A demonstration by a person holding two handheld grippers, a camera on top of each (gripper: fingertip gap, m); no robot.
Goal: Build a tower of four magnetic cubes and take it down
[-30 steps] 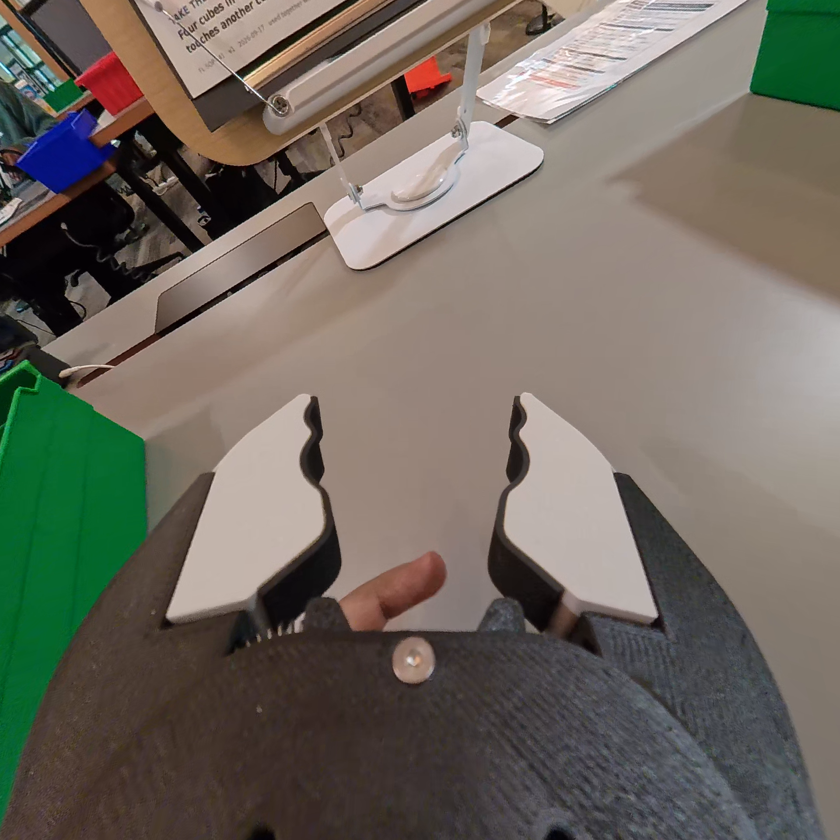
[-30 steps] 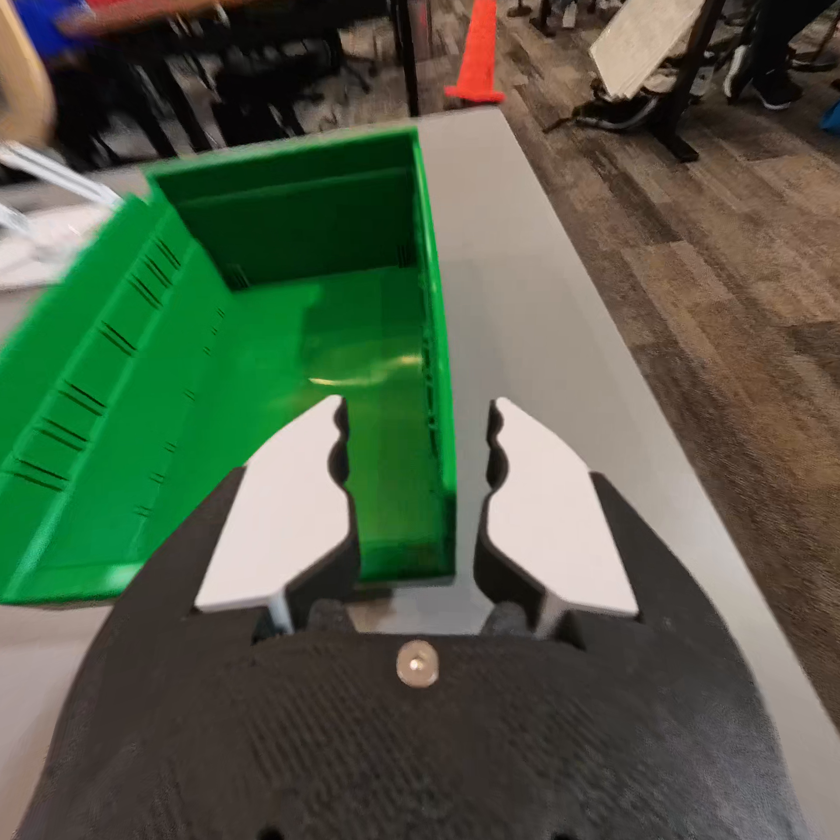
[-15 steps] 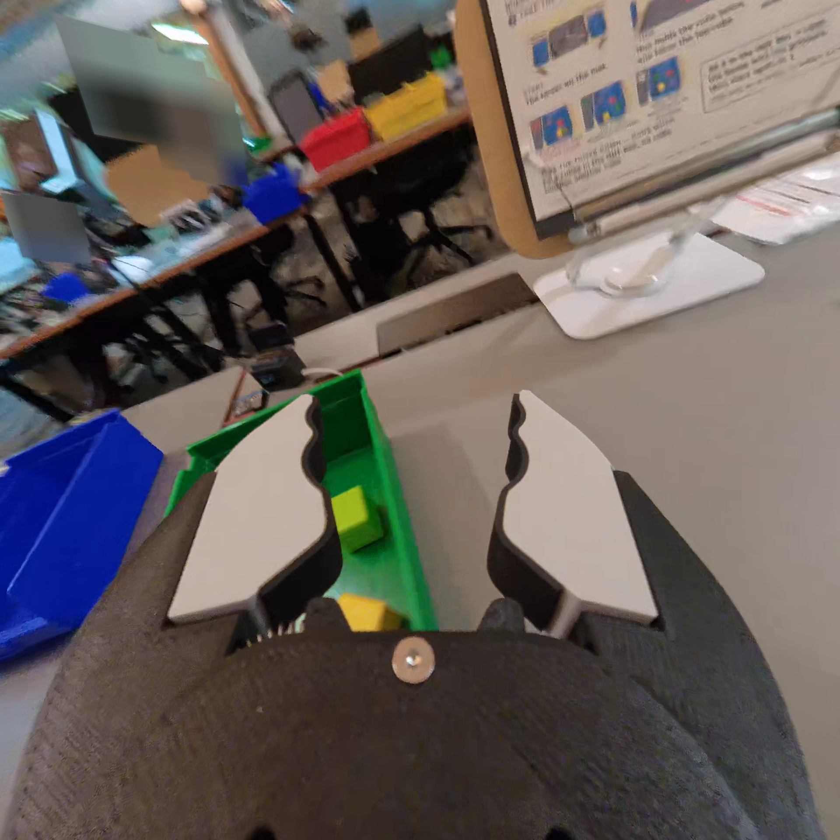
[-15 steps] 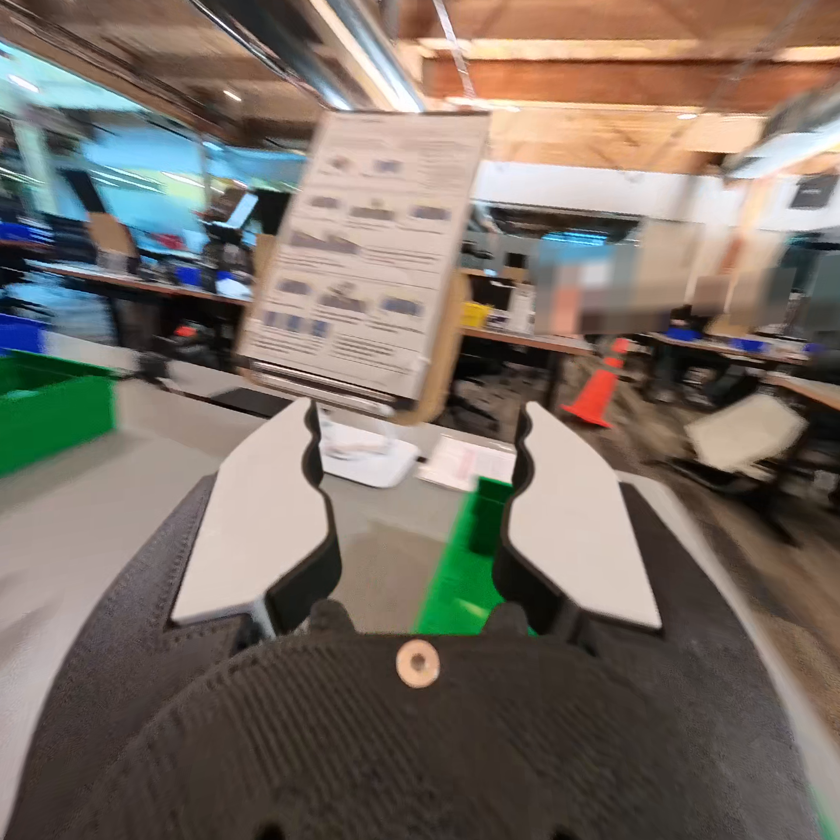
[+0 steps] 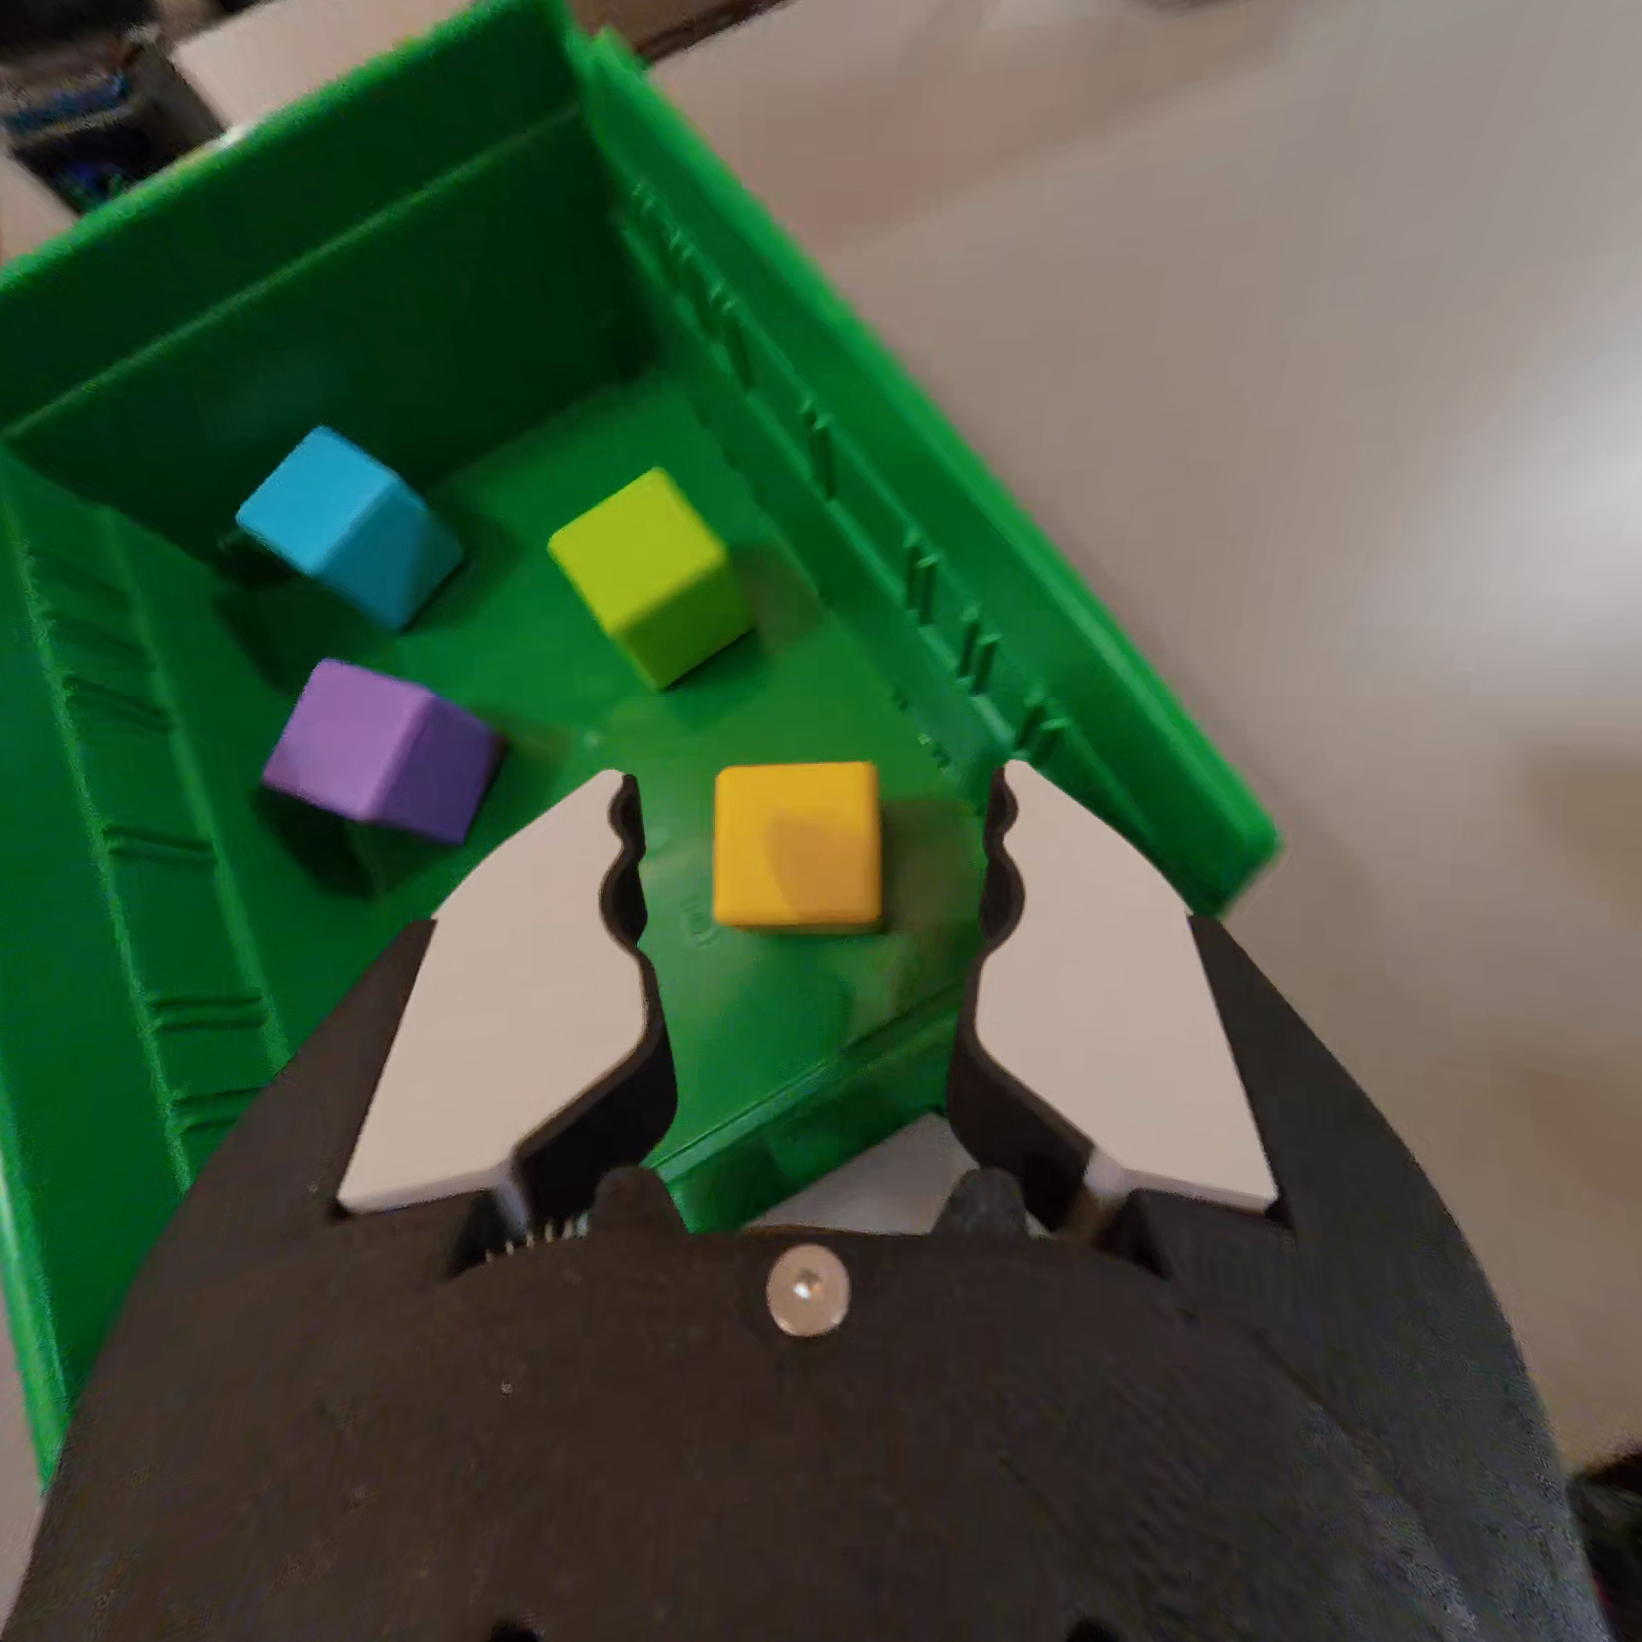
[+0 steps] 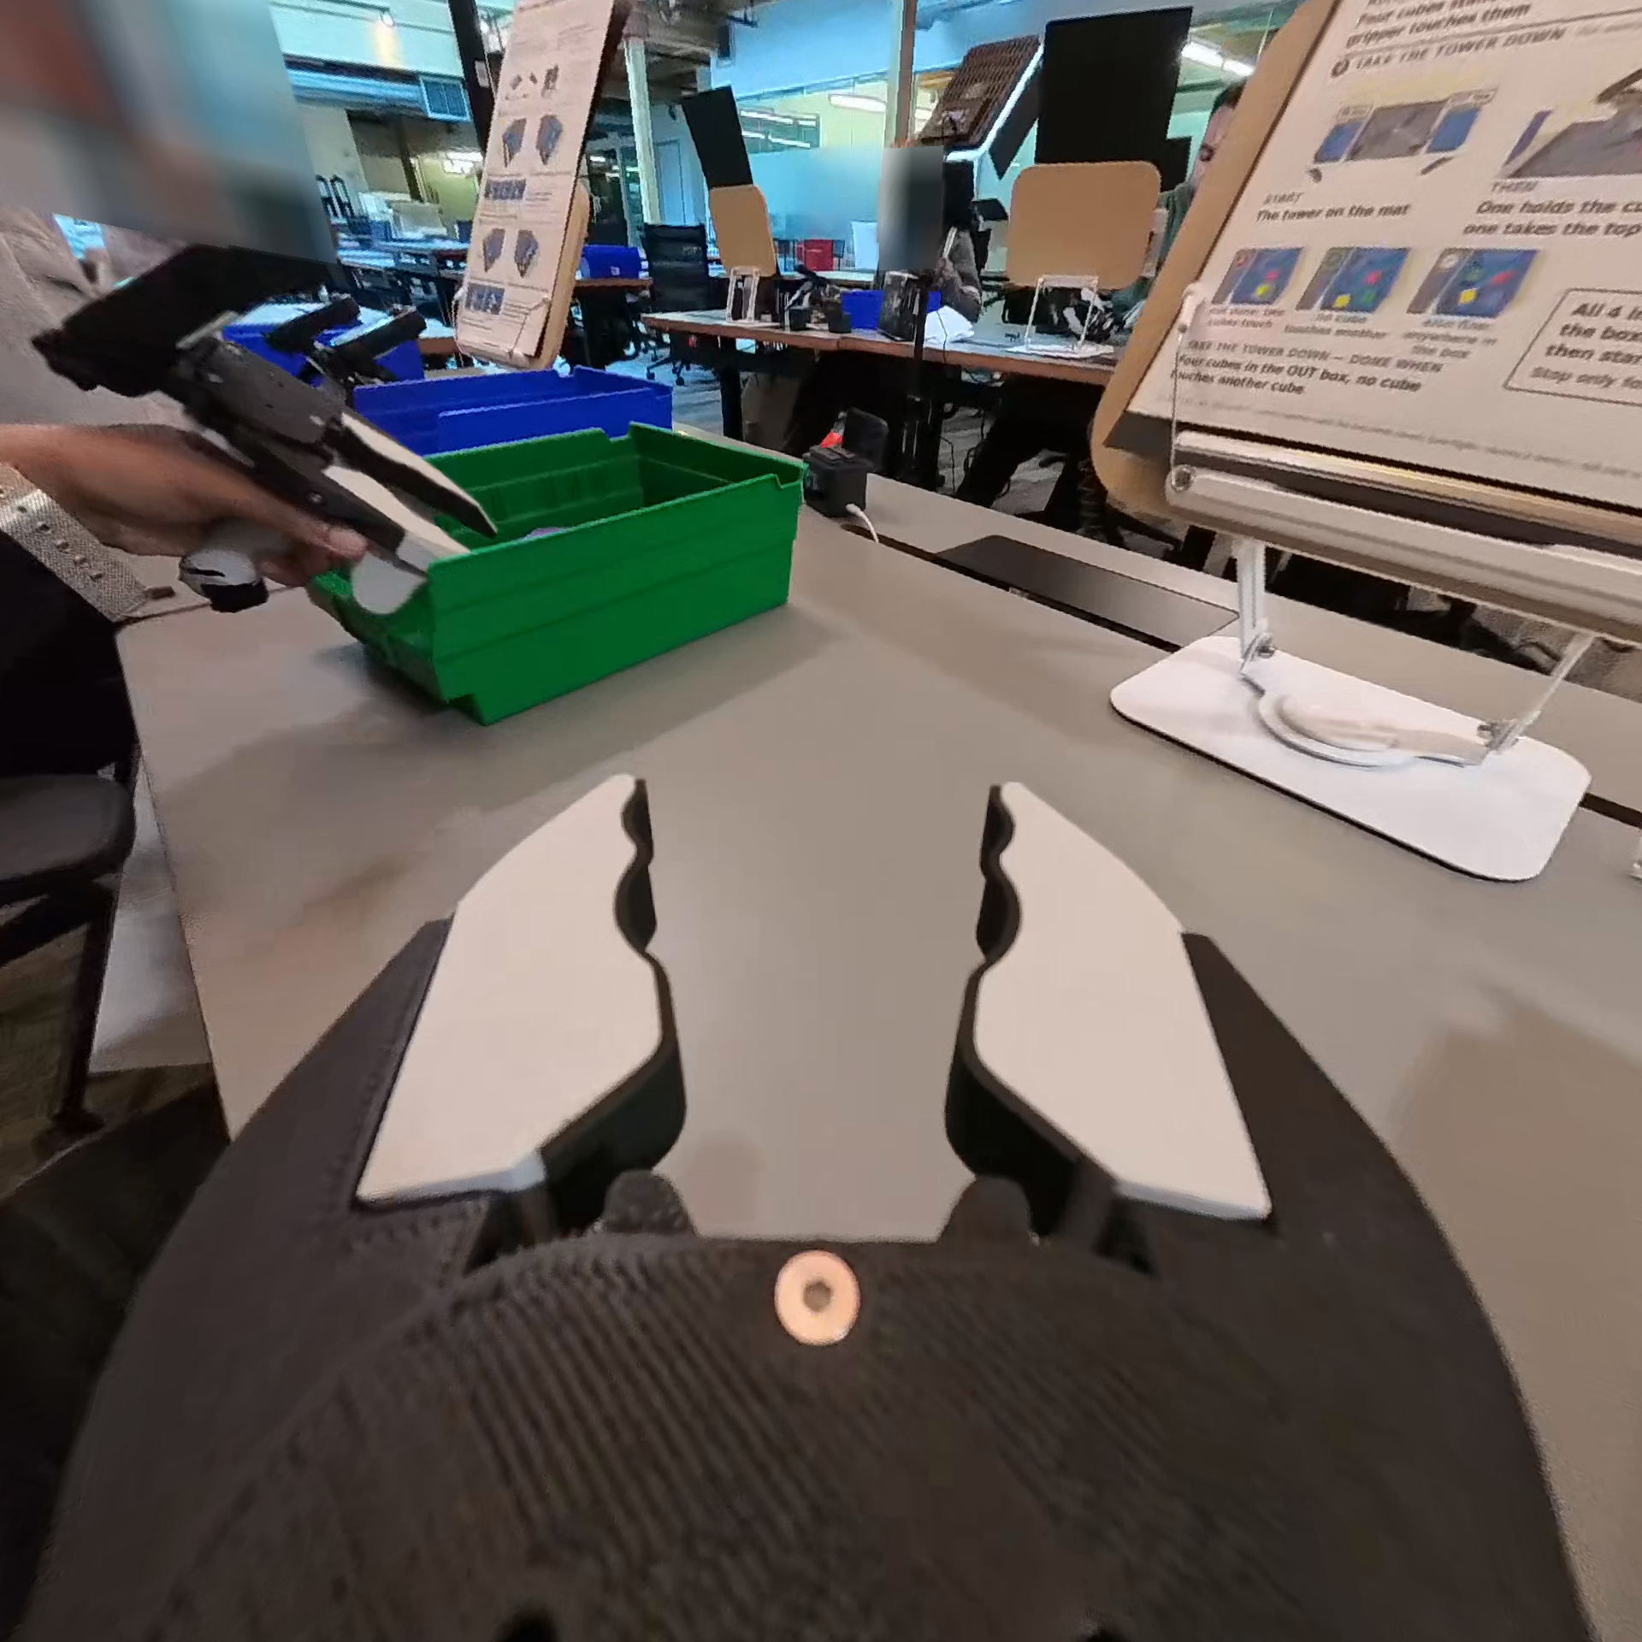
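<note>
My left gripper (image 5: pixel 810 800) hangs over the near end of the green bin (image 5: pixel 933 569), pointing down into it, jaws spread wide, gripping nothing. Yellow cube (image 5: pixel 797 844) sits on the bin floor right in the gap between the fingertips, not touching either one as far as I can see. Lime cube (image 5: pixel 649 573) is farther in, near the right wall; purple cube (image 5: pixel 382 751) is left of the yellow one, blue cube (image 5: pixel 346 524) beyond it by the far wall. All four lie apart from each other, none stacked. The left view is slightly motion-blurred. My right gripper (image 6: pixel 817 800) is over the bare grey table (image 6: pixel 844 711), also spread wide and holding nothing, well apart from the bin. From the right wrist view I see the same green bin (image 6: pixel 622 577) at the table's left edge, with the left gripper (image 6: pixel 418 524) angled down over its near corner, held by a hand (image 6: pixel 178 506). A blue bin (image 6: pixel 515 413) stands just behind the green one. A printed instruction sheet on a board with a white stand (image 6: pixel 1351 755) sits at the right of the table. Other desks and similar boards fill the background.
</note>
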